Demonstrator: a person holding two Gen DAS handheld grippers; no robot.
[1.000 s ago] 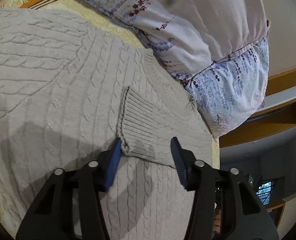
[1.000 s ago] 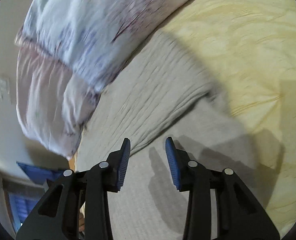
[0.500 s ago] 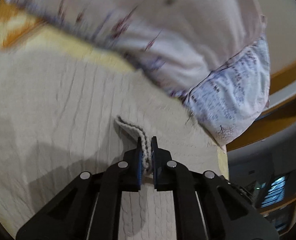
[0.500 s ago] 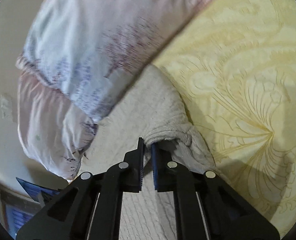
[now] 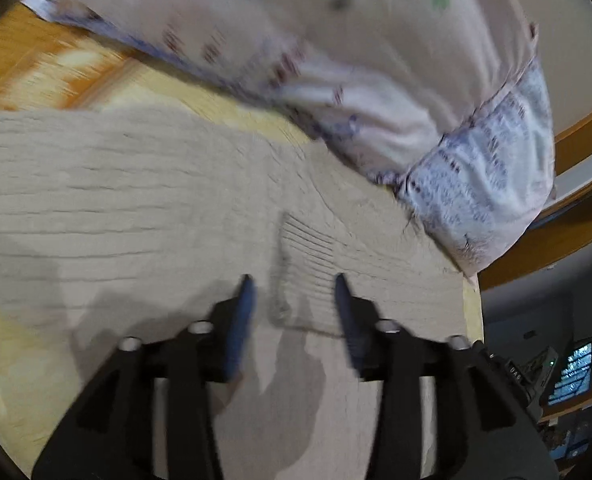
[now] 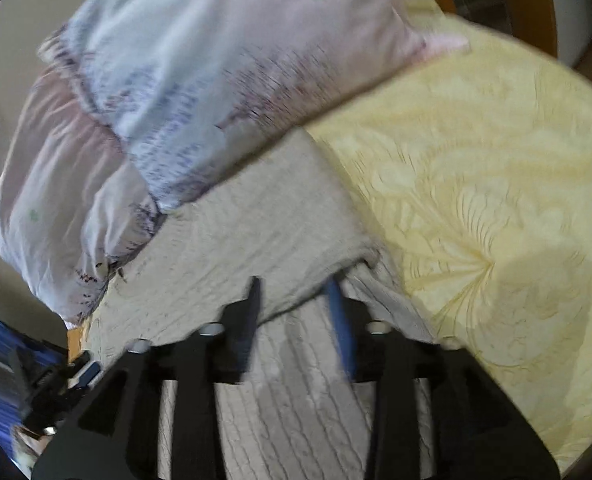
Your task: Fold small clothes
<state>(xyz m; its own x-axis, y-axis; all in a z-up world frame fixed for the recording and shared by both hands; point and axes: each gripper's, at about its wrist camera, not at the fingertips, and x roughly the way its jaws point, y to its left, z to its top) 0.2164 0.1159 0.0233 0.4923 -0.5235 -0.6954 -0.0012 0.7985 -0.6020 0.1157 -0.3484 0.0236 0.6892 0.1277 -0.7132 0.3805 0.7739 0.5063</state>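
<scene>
Beige cable-knit sweater (image 5: pixel 144 200) lying flat on the bed, on top of a yellow patterned bedspread (image 6: pixel 475 184), top edge tucked right up against the floral pillows (image 5: pixel 375 72). Sleeve (image 5: pixel 359 256) folded in across the body, ribbed cuff (image 5: pixel 299 264) sitting on the knit just ahead of the left tool (image 5: pixel 292 284). Cuff lying loose between the blue pads, not pinched, a clear gap on both sides. Left tool jaws opening right now, holding nothing.

Same deal on the right side: a fold of the sweater (image 6: pixel 264 232) lying over the lower layer, the edge of that fold running between the fingers of the right tool (image 6: pixel 294 286). Right tool jaws opening too, pads standing off the fabric, nothing gripped. Right edge of the sweater bunching a bit just beside the far finger, bare bedspread starting right after it.

Both shots pretty smeared, so not reading the knit in much detail. Pillows stacked, pinkish one over a bluish one, touching the sweater's upper edge in both views. Orange stripe of the bedspread (image 5: pixel 48 68) peeking out top left in the left view. Wooden bed frame (image 5: pixel 575 136) and a dim room with a lit screen (image 5: pixel 573 372) off to the right there.
</scene>
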